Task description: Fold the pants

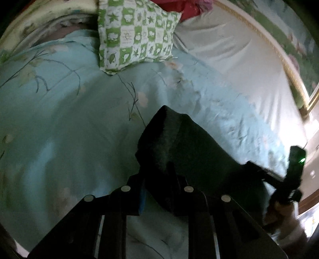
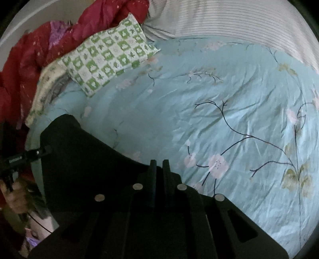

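Observation:
The pants [image 1: 179, 147] are black and hang lifted above the light blue floral bedspread [image 1: 59, 119]. My left gripper [image 1: 159, 175] is shut on a bunched edge of the pants, which stick up past its fingers. The pants stretch right to my right gripper [image 1: 257, 169], seen from outside at the right edge. In the right wrist view my right gripper [image 2: 159, 165] is shut on the pants [image 2: 83, 159], which spread left as a dark sheet to the left gripper [image 2: 42, 151], also clamped on the cloth.
A green and white checked pillow [image 1: 135, 33] [image 2: 107, 57] lies at the far side of the bed. A red quilt [image 2: 30, 49] is piled behind it. A white sheet [image 1: 229, 53] borders a gold-trimmed headboard [image 1: 289, 65]. A striped blanket [image 2: 229, 18] lies at the far right.

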The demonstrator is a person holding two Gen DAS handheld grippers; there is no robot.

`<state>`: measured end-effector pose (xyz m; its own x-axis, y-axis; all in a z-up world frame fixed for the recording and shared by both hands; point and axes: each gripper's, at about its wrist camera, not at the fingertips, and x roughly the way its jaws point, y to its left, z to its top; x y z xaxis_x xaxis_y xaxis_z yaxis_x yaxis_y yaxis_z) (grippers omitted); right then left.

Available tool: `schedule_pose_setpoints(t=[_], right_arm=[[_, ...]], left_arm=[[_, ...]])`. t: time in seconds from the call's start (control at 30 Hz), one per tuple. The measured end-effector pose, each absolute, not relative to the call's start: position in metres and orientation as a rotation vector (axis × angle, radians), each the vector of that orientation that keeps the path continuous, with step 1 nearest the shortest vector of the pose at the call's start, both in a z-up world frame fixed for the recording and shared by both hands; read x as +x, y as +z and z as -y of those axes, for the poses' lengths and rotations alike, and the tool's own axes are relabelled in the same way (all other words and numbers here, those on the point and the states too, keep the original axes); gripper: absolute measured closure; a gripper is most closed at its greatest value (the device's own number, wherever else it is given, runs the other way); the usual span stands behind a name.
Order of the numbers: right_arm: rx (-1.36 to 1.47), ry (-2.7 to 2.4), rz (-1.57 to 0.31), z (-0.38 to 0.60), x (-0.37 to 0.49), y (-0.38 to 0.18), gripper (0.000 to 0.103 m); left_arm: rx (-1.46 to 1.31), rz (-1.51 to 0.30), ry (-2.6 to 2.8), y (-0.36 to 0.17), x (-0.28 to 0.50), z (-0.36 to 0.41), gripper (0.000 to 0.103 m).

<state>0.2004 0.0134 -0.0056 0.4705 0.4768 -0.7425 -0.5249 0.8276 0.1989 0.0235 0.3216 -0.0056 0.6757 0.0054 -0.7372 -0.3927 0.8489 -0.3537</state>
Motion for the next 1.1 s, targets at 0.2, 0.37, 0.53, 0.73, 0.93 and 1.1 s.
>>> schedule_pose_setpoints(t=[0.2,0.37,0.53,0.73,0.93,1.1], right_arm=[[-0.099,0.583,-0.889,-0.016,0.202,-0.022,0.098],[-0.102,0.518,-0.881,-0.012,0.203,-0.020,0.090],[-0.008,0.468,-0.847,0.018,0.186,0.005,0.089],[0.103,0.435,-0.766,0.065,0.136,0.040,0.076],[0.200,0.372,-0.726,0.116,0.071,0.049,0.066],[0.261,0.255,-0.739,0.160,0.017,0.037,0.066]], left_arm=[[-0.348,-0.830,0.275,-0.027,0.037,-0.311,0.079],[-0.327,-0.845,0.313,-0.021,0.028,-0.312,0.056],[-0.317,-0.791,0.378,0.008,0.002,-0.312,0.046],[-0.348,-0.720,0.349,0.045,-0.011,-0.299,0.040],[-0.257,-0.744,0.179,0.065,0.013,-0.237,0.033],[-0.171,-0.796,-0.013,0.062,0.049,-0.166,0.031]])
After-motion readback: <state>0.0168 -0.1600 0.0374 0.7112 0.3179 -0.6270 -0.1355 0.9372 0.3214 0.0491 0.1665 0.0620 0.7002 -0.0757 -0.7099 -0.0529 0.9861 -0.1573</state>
